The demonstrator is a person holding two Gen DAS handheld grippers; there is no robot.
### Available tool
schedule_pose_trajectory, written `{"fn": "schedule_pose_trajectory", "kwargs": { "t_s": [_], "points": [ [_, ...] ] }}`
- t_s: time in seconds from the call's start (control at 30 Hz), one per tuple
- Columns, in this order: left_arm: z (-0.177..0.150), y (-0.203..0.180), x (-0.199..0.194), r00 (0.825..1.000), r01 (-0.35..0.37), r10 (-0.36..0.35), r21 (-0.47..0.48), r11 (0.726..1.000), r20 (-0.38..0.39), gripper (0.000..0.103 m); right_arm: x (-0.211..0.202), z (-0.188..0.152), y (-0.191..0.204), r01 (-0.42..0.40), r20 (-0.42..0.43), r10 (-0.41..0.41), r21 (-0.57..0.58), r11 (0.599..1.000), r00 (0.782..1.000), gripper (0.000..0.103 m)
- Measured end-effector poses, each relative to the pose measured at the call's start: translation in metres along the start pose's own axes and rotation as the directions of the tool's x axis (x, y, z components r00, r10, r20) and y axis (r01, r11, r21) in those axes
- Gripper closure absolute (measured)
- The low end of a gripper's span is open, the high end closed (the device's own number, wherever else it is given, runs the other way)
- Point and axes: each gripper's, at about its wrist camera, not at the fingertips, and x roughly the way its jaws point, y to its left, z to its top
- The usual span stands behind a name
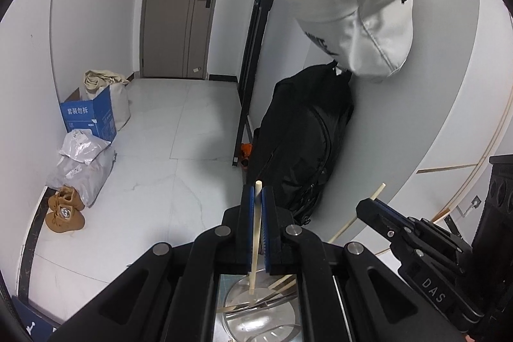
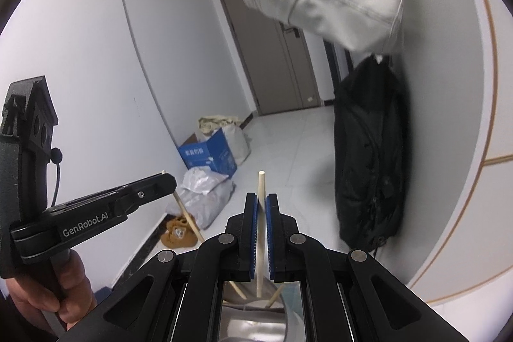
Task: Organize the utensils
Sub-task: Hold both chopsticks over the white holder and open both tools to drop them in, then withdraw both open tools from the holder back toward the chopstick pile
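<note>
Right wrist: left gripper (image 2: pixel 166 178) reads "GenRobot.AI"; left wrist: right gripper (image 1: pixel 368 204) "DAS".

Left hand-held gripper (image 1: pixel 258 197): matte black linkage, round silver pivot pins, blue ribbed pads (image 1: pixel 268 226), white "GenRobot.AI" lettering. Right hand-held gripper (image 2: pixel 262 207): same build, "DAS" marking. Bare-skinned hand (image 2: pixel 48 294) on handle; thin black cable.

Left wrist view: the lower end of the chopstick (image 1: pixel 255 241) passes behind the left gripper (image 1: pixel 258 207) body; the metal container (image 1: pixel 256 310) beneath is largely masked, its contents indistinct. The white bag (image 1: pixel 352 12) straps run off the top edge. Right wrist view: the hand (image 2: pixel 45 294) is cropped at the lower left; the door (image 2: pixel 272 60) is partly covered by the bag.
</note>
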Motion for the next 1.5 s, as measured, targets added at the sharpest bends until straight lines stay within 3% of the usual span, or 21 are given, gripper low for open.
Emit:
{"fn": "schedule_pose_trajectory", "kwargs": {
  "t_s": [0.3, 0.37, 0.63, 0.73, 0.8, 0.83, 0.87, 0.9, 1.03, 1.1, 1.17, 1.37, 1.5],
  "points": [
    [-0.01, -0.001, 0.02, 0.997, 0.033, -0.032, 0.019, 0.999, -0.074, 0.102, 0.021, -0.022, 0.002, -0.006, -0.057, 0.003, -0.057, 0.998, 0.998, 0.099],
    [-0.015, 0.001, 0.027, 0.987, 0.09, -0.089, 0.007, 0.996, -0.131, 0.102, 0.027, -0.029, 0.002, -0.005, -0.079, 0.0, -0.059, 0.998, 0.997, 0.099],
    [-0.028, 0.01, 0.036, 0.963, 0.148, -0.153, -0.035, 0.988, -0.222, 0.101, 0.043, -0.054, -0.003, -0.029, -0.179, 0.02, -0.047, 0.998, 0.984, 0.098],
    [-0.027, 0.011, 0.036, 0.946, 0.181, -0.192, -0.063, 0.981, -0.261, 0.1, 0.044, -0.059, -0.005, -0.045, -0.198, 0.037, -0.035, 0.998, 0.98, 0.096],
    [-0.026, 0.014, 0.031, 0.949, 0.162, -0.176, -0.077, 0.984, -0.262, 0.089, 0.04, -0.06, -0.005, -0.045, -0.19, 0.039, -0.024, 0.999, 0.981, 0.095],
    [-0.026, 0.016, 0.029, 0.949, 0.16, -0.177, -0.084, 0.984, -0.26, 0.073, 0.037, -0.058, -0.006, -0.051, -0.185, 0.047, -0.018, 0.999, 0.982, 0.094],
    [-0.025, 0.019, 0.022, 0.954, 0.158, -0.177, -0.097, 0.983, -0.242, 0.057, 0.032, -0.058, -0.006, -0.051, -0.178, 0.047, -0.015, 0.999, 0.983, 0.085],
    [-0.024, 0.021, 0.017, 0.961, 0.148, -0.167, -0.1, 0.984, -0.222, 0.052, 0.027, -0.056, -0.006, -0.042, -0.172, 0.039, -0.014, 0.999, 0.984, 0.07],
    [-0.023, 0.022, -0.004, 0.978, 0.114, -0.13, -0.1, 0.988, -0.164, 0.049, 0.006, -0.052, -0.007, -0.032, -0.134, 0.032, -0.001, 0.999, 0.99, 0.059],
    [-0.025, 0.021, -0.012, 0.981, 0.097, -0.112, -0.101, 0.99, -0.156, 0.048, -0.006, -0.052, -0.006, -0.016, -0.111, 0.017, 0.008, 1.0, 0.994, 0.048],
    [-0.028, 0.019, -0.016, 0.985, 0.07, -0.084, -0.095, 0.993, -0.151, 0.043, -0.017, -0.052, -0.005, -0.009, -0.095, 0.01, 0.013, 1.0, 0.995, 0.047],
    [-0.031, 0.009, -0.042, 0.995, -0.016, 0.01, -0.055, 0.998, -0.102, 0.041, -0.047, -0.054, 0.006, -0.006, -0.053, 0.006, 0.005, 1.0, 0.999, 0.035],
    [-0.035, 0.003, -0.057, 0.997, -0.038, 0.034, -0.045, 0.998, -0.072, 0.037, -0.066, -0.055, 0.015, -0.008, -0.029, 0.008, -0.006, 1.0, 1.0, 0.027]
  ]
}}
